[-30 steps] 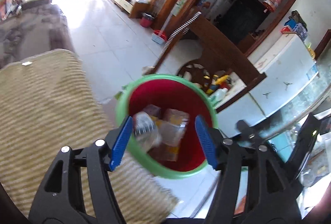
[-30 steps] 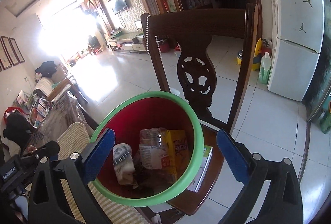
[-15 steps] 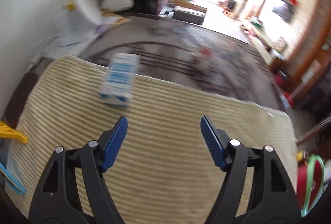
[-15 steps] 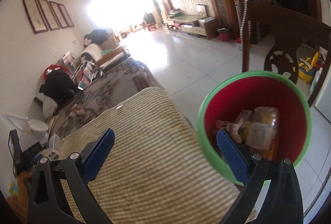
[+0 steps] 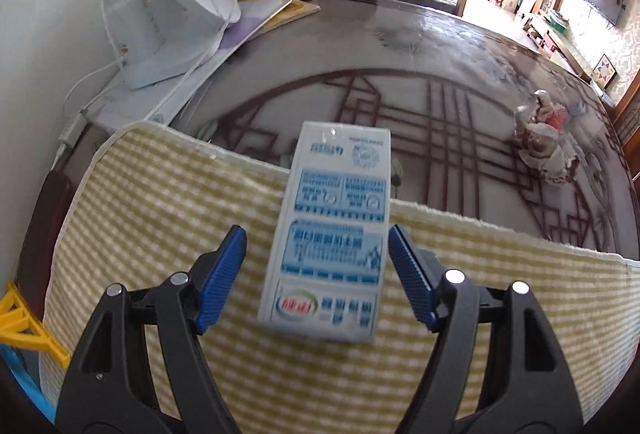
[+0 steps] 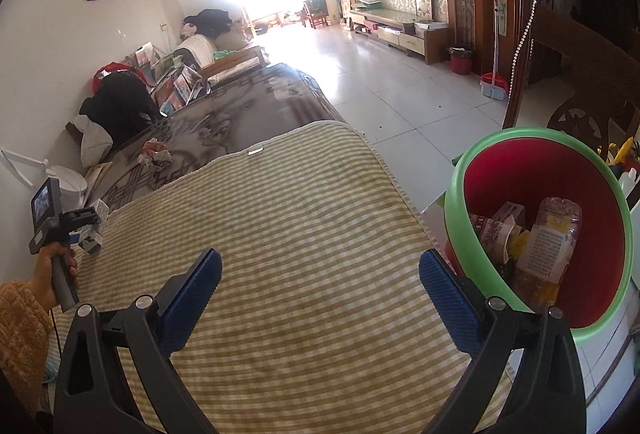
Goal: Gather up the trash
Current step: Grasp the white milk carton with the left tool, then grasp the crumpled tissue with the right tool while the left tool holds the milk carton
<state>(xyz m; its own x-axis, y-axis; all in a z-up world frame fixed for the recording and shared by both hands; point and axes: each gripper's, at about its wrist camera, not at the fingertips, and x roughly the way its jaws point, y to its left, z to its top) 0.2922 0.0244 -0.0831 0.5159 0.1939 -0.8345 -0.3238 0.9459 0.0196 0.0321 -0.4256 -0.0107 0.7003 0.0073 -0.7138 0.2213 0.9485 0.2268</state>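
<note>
A white and blue milk carton [image 5: 336, 234] lies on the yellow striped mat [image 5: 160, 201], its far end over the mat's edge. My left gripper [image 5: 316, 254] straddles the carton's near half. Its jaws are closing, with a gap showing at the left pad. From the right wrist view the carton [image 6: 96, 209] sits at the mat's far left, by the person's hand [image 6: 54, 274]. My right gripper [image 6: 320, 274] is open over the mat [image 6: 300, 234], with nothing between its fingers. The red bin with a green rim [image 6: 472, 169] stands to its right, holding a bottle and cartons.
A crumpled wrapper [image 5: 544, 149] lies on the glass table top [image 5: 400, 73] beyond the mat. A white desk lamp [image 5: 176, 5] and books stand at the back left. A yellow plastic piece [image 5: 20, 318] is at the mat's left edge. A wooden chair [image 6: 580, 73] stands behind the bin.
My left gripper swung from above the bin to the milk carton and closed in until the carton lay between its fingers. The right gripper turned left from the bin to the mat.
</note>
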